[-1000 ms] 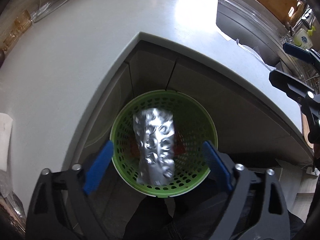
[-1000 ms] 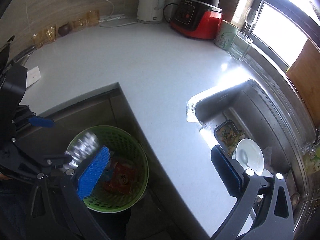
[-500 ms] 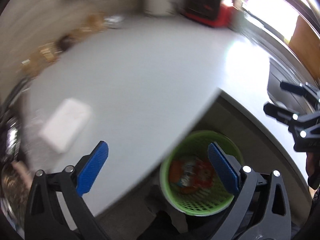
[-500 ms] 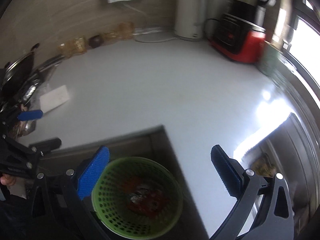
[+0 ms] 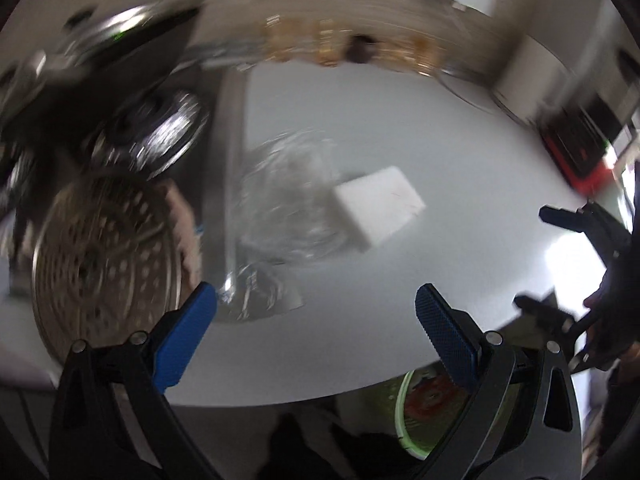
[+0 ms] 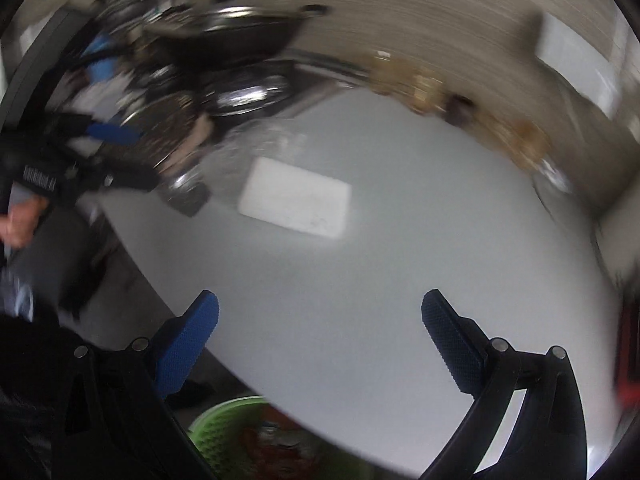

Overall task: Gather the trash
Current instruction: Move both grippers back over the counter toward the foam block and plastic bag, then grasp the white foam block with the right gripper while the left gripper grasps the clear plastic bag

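1. A white flat packet (image 5: 378,206) lies on the pale grey surface (image 5: 400,128), ahead of the left tool (image 5: 316,316) and slightly to its right; nothing sits between that tool's blue pads, which stand spread wide and released.
2. Crumpled clear plastic wrap (image 5: 288,200) lies touching the packet's left side, straight ahead of the left tool and near its left pad.
3. From the right tool (image 6: 320,320), also released and empty, the same packet (image 6: 294,202) lies ahead and a little to the left, well apart from the pads.
4. The green perforated bin (image 6: 224,428) with red wrappers inside stands on the floor below the surface edge, under and behind both tools.
5. The surface edge curves just behind the pads; between pads and packet the surface is bare.
6. Left of the wrap a metal strip borders a stove area with a perforated metal disc (image 5: 104,256) and dark pan (image 6: 236,40).
7. Amber glasses (image 5: 320,40) line the blurred back wall.
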Tool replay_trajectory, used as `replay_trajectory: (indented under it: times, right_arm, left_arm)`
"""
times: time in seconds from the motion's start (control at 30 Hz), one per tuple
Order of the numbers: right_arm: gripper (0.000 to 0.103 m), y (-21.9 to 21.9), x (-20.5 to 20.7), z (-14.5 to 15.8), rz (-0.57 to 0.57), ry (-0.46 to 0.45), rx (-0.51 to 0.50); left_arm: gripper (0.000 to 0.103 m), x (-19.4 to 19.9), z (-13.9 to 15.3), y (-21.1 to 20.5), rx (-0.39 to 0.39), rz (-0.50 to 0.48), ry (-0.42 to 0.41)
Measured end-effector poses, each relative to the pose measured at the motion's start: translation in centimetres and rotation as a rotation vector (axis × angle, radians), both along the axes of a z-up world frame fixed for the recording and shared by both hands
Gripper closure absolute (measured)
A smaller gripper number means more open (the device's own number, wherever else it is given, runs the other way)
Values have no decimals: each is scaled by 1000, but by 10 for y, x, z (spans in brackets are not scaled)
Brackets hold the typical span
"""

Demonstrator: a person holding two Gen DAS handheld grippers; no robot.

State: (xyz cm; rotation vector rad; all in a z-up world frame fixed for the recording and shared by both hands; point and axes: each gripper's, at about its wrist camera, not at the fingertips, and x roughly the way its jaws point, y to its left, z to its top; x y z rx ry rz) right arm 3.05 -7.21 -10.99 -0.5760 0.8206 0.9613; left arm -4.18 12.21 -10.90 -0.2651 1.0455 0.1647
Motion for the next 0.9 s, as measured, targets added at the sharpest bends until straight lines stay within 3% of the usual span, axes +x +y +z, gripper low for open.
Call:
replay_trajectory:
  times: [0.13, 0.2, 0.4, 0.5, 0.73, 0.9]
  right_arm:
    - [2, 32, 14, -10, 245, -38, -70]
    - [2, 44, 20, -15, 352, -37, -91]
    - [2, 76, 39, -35, 636, -3, -151]
    - [2, 88, 47, -45, 712, 16, -160]
    - [2, 105, 61, -59, 790, 71, -149]
    - [9, 113, 65, -66, 802, 115, -148]
  left_arm:
    - [8, 12, -2, 23, -140, 172, 5]
    - [8, 21, -5, 28, -174, 235, 14]
    - [8, 64, -23, 41, -266, 339, 77]
    - [8, 80, -28, 51, -318, 395, 88]
    - [8, 101, -39, 65, -348, 542, 149]
    - [8, 112, -43, 67, -336, 548, 169]
